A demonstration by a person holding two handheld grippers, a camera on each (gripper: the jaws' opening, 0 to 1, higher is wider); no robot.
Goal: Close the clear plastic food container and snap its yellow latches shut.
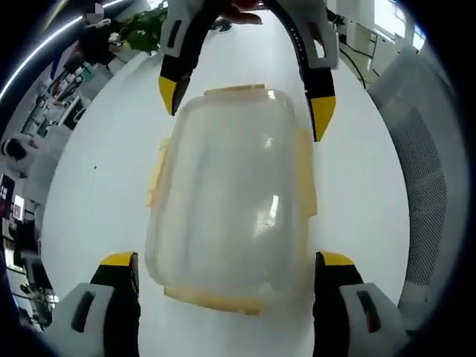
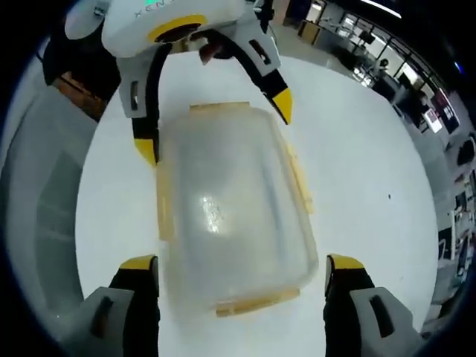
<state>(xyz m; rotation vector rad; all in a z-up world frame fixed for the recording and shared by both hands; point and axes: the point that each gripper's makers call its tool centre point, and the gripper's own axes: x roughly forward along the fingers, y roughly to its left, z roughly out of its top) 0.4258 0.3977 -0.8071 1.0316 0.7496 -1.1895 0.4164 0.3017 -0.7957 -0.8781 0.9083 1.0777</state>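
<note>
A clear plastic food container (image 1: pixel 230 193) lies on the white table (image 1: pixel 97 186) with its lid resting on top. Pale yellow latches show on its sides: one on the left long side (image 1: pixel 156 175), one on the right (image 1: pixel 306 178), one at the near end (image 1: pixel 216 297). My left gripper (image 1: pixel 227 260) is open, its jaws on either side of the near end. The right gripper (image 1: pixel 245 104) faces it, open, flanking the far end. In the right gripper view, the same container (image 2: pixel 230 216) lies between my open right gripper (image 2: pixel 242 262) and the open left gripper (image 2: pixel 214 126).
A grey mesh chair (image 1: pixel 424 171) stands beside the table, also seen as the chair (image 2: pixel 44 193) in the right gripper view. A green plant (image 1: pixel 145 30) sits at the table's far side. Office desks fill the background. Bare table surface (image 2: pixel 372 178) surrounds the container.
</note>
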